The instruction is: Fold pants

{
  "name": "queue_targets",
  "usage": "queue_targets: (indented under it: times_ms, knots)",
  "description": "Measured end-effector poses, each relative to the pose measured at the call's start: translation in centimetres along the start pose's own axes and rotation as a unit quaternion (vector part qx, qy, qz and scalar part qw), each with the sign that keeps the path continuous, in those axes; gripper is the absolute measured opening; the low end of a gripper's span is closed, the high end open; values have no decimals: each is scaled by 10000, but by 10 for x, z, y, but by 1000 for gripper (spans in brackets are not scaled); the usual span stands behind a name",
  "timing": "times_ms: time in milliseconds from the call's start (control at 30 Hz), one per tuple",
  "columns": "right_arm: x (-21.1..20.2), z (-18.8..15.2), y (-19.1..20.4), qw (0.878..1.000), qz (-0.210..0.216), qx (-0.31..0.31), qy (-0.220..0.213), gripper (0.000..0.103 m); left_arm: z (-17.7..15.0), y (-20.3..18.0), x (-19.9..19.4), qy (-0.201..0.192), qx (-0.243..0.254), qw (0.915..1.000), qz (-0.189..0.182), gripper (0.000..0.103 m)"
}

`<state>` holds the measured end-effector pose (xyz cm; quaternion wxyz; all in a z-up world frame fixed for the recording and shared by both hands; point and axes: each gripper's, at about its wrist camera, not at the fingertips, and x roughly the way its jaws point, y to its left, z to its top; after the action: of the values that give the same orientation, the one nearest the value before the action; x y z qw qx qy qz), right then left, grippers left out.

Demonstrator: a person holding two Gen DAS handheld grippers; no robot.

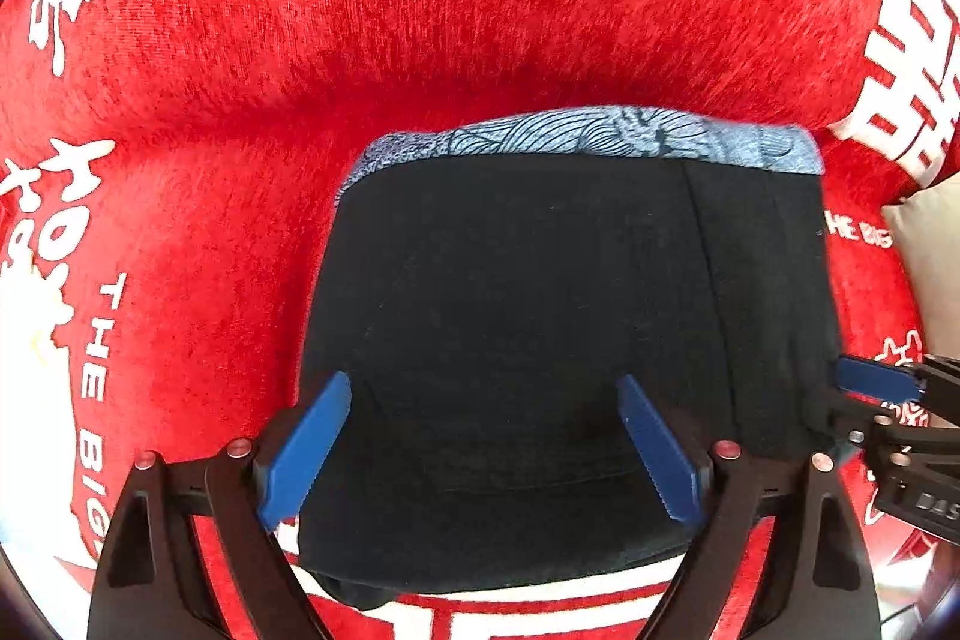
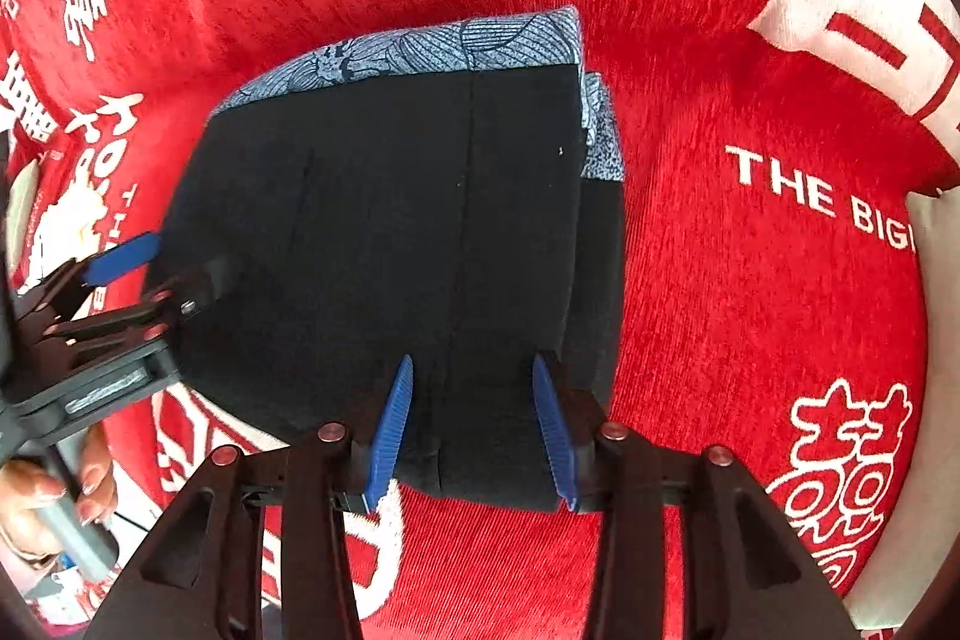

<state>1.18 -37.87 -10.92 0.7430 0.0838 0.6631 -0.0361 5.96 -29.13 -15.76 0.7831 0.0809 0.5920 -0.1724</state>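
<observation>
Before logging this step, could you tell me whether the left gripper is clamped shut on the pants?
No, the left gripper stands wide open, its blue fingers spread apart above the folded black pants.

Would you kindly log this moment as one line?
pants: folded on red cloth | left gripper: open | right gripper: open

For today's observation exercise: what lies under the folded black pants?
The black pants lie on a red cloth with white lettering. A blue patterned layer peeks out beneath their far edge. How far that layer runs underneath is covered, and so is the cloth's print there.
</observation>
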Motion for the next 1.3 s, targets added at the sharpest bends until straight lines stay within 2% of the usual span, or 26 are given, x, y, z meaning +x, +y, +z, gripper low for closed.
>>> queue_targets:
  times_ms: [100,167,367,633,833,933,1167,1300]
  knots:
    - [2,0,0,10000,-29,51,-61,50,-3,0,0,22,14,10000,11,92]
    - [3,-1,1,9999,-134,60,-87,56,-3,1,-1,19,5,10000,9,92]
    - [3,-1,-6,9997,-11,208,-118,56,2,9,-2,116,-34,9999,-114,92]
    - [-7,-8,-11,9989,40,409,-225,62,1,13,-2,195,-16,9998,-103,92]
    - [-12,-15,-11,9988,6,454,-210,76,1,24,-7,199,-206,9991,-314,92]
    - [-14,-18,-13,9987,-5,475,-201,81,1,28,-7,231,-193,9993,-224,92]
    - [-16,-21,-19,9979,67,618,-201,81,1,32,-8,356,-116,9991,182,92]
    - [-17,-23,-22,9973,114,708,-187,81,1,35,-9,376,-127,9989,245,92]
